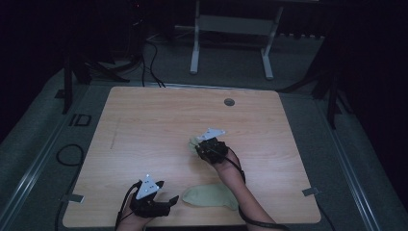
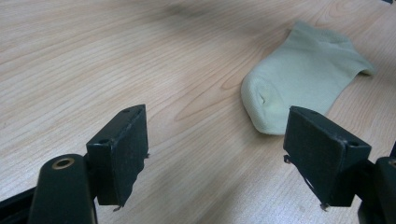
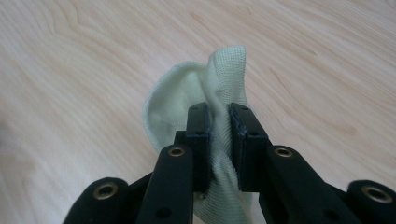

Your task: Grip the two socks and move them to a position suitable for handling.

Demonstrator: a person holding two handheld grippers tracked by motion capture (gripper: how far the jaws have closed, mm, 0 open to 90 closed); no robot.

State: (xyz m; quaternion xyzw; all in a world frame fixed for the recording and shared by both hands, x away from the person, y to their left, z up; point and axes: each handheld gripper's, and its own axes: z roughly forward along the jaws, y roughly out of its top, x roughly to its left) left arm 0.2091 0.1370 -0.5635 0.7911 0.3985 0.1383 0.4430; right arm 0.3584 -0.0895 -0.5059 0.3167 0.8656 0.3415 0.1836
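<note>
the right gripper (image 3: 219, 140) pinches a pale green sock (image 3: 187, 98) by its bunched fabric near the table's (image 1: 144, 125) middle, probably to carry it, while the left gripper (image 2: 215, 154), jaws wide and empty, waits beside a second sock (image 2: 303, 79) lying flat near the table's near edge.

A light wood-grain table (image 1: 144, 125) with rounded corners is seen on a grey carpeted floor (image 1: 43, 130), with a small round grey grommet (image 1: 229, 102) set near its far edge. Beyond the table, the white legs of a frame (image 1: 195, 43) are observed on the floor, and black cables (image 1: 151, 62) are run across the carpet at far left, with one loop (image 1: 70, 155) lying beside the table's left edge. The room is dimly lit, and the surroundings at both sides and the far wall are lost in darkness.
</note>
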